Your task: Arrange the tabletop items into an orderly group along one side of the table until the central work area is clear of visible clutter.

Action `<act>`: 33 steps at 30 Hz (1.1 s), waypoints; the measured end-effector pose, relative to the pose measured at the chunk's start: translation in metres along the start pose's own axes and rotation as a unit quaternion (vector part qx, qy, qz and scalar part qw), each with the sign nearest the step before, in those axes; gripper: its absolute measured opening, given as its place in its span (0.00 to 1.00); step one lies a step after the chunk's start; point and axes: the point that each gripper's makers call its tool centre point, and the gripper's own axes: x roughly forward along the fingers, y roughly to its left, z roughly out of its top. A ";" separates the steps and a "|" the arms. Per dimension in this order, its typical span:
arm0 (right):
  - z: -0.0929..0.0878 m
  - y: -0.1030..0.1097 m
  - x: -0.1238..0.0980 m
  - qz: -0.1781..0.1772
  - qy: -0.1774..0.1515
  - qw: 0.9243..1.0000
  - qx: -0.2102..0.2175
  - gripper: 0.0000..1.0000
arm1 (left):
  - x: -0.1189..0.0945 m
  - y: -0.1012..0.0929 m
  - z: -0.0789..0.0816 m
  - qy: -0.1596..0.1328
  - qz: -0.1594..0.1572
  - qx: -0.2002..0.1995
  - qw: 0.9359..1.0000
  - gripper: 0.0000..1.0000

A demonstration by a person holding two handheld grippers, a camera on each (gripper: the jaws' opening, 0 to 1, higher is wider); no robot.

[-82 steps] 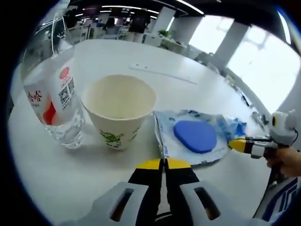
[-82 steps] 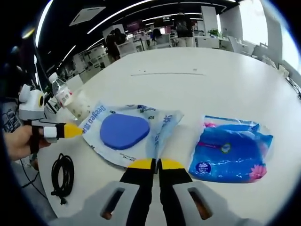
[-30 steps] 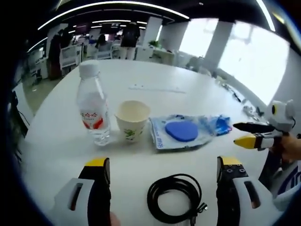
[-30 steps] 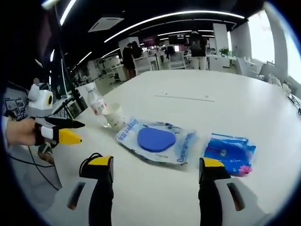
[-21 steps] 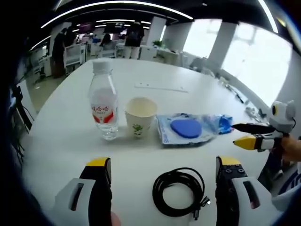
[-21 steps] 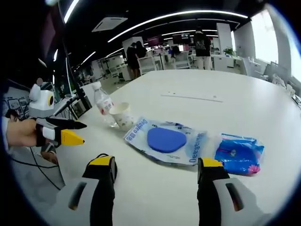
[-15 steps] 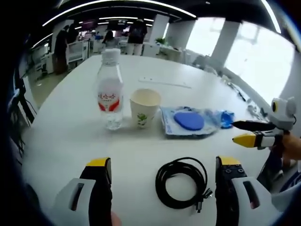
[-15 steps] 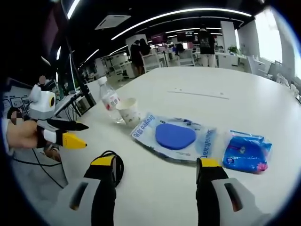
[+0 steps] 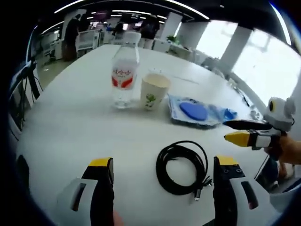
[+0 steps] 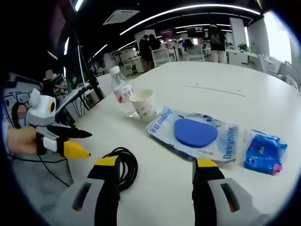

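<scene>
**Coiled cable up next, loose and floppy**

Hovering over the table [image 9: 66, 127] now with the left gripper [image 9: 162, 165], jaws spread wide and empty. Lying right between them, the black coiled cable [image 9: 182, 167], nearest the table's edge and well apart from the row behind. Lined up there: water bottle [image 9: 123, 70], paper cup [image 9: 154, 90] just beside it, then the blue pad in its clear wrapper [image 9: 195, 111], and the blue tissue pack [image 10: 264, 151] at the far end.

Right gripper [image 10: 157, 165] also wide open, holding nothing, seen from its own view above the cable's loops.

Looks light, limp and prone to uncoiling. Best pinched across several bundled strands on one side of the coil, not at the plug end [image 9: 200, 193]. Likely to sag and trail when lifted.
</scene>
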 end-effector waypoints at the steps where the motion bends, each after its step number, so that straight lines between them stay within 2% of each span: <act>1: -0.001 0.002 0.003 0.004 0.004 1.000 -0.001 0.59 | -0.001 -0.001 -0.002 0.002 0.001 0.002 1.000 0.84; 9: 0.003 0.015 0.012 0.023 0.007 1.000 -0.003 0.59 | -0.005 0.000 -0.003 0.002 0.010 -0.002 1.000 0.82; 12: -0.002 0.022 0.019 0.032 0.012 0.999 0.003 0.58 | -0.003 -0.003 -0.007 0.008 0.012 0.005 1.000 0.81; 17: -0.016 0.037 0.025 0.053 0.028 0.998 0.012 0.55 | 0.001 -0.003 -0.020 0.033 0.017 0.036 0.999 0.69; 20: -0.027 0.052 0.022 0.064 0.042 0.997 0.010 0.52 | 0.006 -0.005 -0.025 0.038 0.016 0.047 0.998 0.68; 24: -0.042 0.055 0.031 0.076 0.054 0.995 0.019 0.48 | 0.015 -0.005 -0.031 0.041 0.010 0.032 0.999 0.62; 28: -0.050 0.056 0.038 0.084 0.059 0.994 0.024 0.46 | 0.014 -0.013 -0.037 0.052 0.002 0.020 0.998 0.54; 31: -0.053 0.060 0.037 0.092 0.064 0.993 0.032 0.40 | 0.014 -0.014 -0.034 0.044 0.003 0.004 0.999 0.50; 33: -0.056 0.058 0.041 0.091 0.067 0.993 0.032 0.39 | 0.017 -0.011 -0.037 0.050 0.006 -0.002 0.999 0.47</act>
